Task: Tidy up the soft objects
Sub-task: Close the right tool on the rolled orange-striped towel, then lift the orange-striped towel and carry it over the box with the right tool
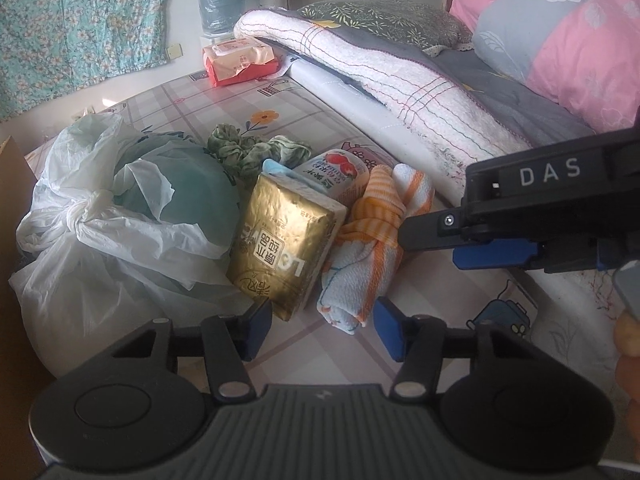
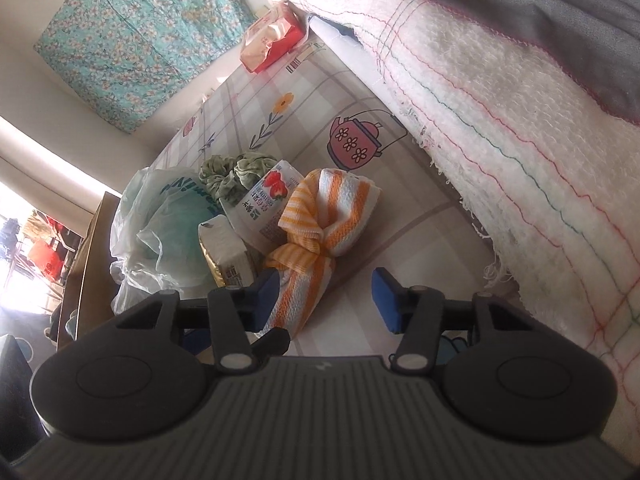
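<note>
A knotted orange-and-white striped towel (image 1: 372, 240) lies on the patterned sheet (image 1: 304, 112), leaning on a gold tissue pack (image 1: 280, 240). My left gripper (image 1: 322, 330) is open just before them, with the towel's lower end and the pack's corner between its blue pads and neither pad pressing. My right gripper (image 1: 432, 248) comes in from the right, close beside the towel's knot. In the right wrist view it (image 2: 326, 300) is open around the towel (image 2: 320, 232). The cloth lies against the left finger (image 2: 266, 300) and clear of the right one.
Behind the towel sit a strawberry-print packet (image 1: 336, 172), a crumpled green cloth (image 1: 248, 148) and a tied white plastic bag (image 1: 120, 208). A folded white quilt (image 1: 400, 92) and pillows (image 1: 560, 40) fill the right. A red tissue pack (image 1: 240, 60) lies far back, and a cardboard box (image 1: 12, 200) stands left.
</note>
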`<action>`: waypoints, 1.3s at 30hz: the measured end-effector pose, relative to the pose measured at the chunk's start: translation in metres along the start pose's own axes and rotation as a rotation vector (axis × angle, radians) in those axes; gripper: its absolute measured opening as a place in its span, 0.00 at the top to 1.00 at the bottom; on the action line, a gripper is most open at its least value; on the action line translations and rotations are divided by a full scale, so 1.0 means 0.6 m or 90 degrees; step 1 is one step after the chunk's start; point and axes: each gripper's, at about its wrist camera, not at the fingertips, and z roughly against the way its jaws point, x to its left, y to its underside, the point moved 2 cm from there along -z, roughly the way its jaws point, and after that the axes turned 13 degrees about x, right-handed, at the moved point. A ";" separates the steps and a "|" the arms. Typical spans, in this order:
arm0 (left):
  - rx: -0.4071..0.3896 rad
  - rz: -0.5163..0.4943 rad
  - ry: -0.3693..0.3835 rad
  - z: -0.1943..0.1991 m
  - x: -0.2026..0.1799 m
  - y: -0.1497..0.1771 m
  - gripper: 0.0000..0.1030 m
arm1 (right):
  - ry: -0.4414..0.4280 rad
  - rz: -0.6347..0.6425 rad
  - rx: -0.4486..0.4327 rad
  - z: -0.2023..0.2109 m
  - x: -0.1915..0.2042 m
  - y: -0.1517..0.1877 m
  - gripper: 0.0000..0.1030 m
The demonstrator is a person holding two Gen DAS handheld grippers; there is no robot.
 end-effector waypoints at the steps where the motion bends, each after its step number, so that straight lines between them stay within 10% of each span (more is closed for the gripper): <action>1: 0.004 0.001 0.004 -0.003 0.000 -0.001 0.47 | -0.001 -0.001 0.003 -0.003 -0.002 -0.003 0.53; 20: 0.037 -0.003 0.066 -0.026 -0.001 -0.002 0.63 | -0.041 -0.014 0.055 -0.070 0.008 -0.047 0.63; 27: 0.048 -0.015 0.080 -0.006 -0.002 0.010 0.41 | -0.044 -0.014 0.073 -0.069 0.007 -0.038 0.69; 39: 0.059 -0.044 0.091 -0.004 -0.010 0.027 0.47 | -0.079 0.005 0.169 -0.064 0.012 0.017 0.65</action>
